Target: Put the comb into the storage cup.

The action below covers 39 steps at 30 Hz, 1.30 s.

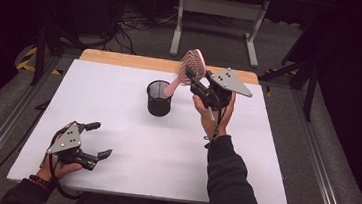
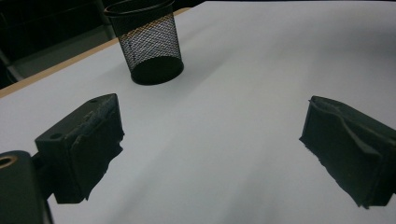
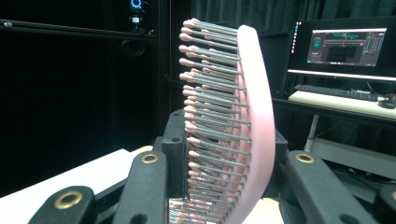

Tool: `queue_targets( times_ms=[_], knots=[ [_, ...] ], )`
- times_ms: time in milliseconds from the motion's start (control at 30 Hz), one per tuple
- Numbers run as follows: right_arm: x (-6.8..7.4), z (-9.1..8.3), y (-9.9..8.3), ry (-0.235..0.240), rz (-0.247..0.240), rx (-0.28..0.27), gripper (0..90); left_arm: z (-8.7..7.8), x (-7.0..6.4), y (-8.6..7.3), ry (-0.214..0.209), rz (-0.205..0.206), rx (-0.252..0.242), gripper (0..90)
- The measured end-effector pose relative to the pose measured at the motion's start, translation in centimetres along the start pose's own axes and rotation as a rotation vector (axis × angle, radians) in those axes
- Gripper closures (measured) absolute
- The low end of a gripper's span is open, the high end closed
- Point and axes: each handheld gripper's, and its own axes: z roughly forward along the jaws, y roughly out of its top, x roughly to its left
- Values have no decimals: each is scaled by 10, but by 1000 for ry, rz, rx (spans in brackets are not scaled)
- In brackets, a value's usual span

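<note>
Right claw: pinching the pink hairbrush by its head, bristles against one jaw, pink back against the other.
Brush: head tilted up past the claw, handle slants down-left into the mesh cup.
Left claw: spread wide, nothing btwn jaws, parked on the white board; cup well ahead of it.
Step, I'd say: seating the brush in the cup.
Tip: lower slow, keep handle off the rim so the light cup doesn't tip, then let go.

Left gripper: low at the tabletop's near left corner, jaws spread wide, nothing between. Right gripper: raised near the far edge, jaws clamped, forearm extended.
</note>
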Motion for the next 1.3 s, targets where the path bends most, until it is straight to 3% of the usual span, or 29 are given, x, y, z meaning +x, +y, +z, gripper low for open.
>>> queue_targets(
  times_ms=[633, 1000, 1300],
  knots=[
    [1, 23, -17, -29, 35, 26, 645, 0, 0, 0, -11, 5, 0, 64],
    [6, 31, -32, -24, 54, 60, 644, -1, 1, 0, -12, 4, -1, 63],
    [10, 36, -47, -10, 97, 88, 644, -1, 1, -1, -10, 6, 3, 65]
  ],
)
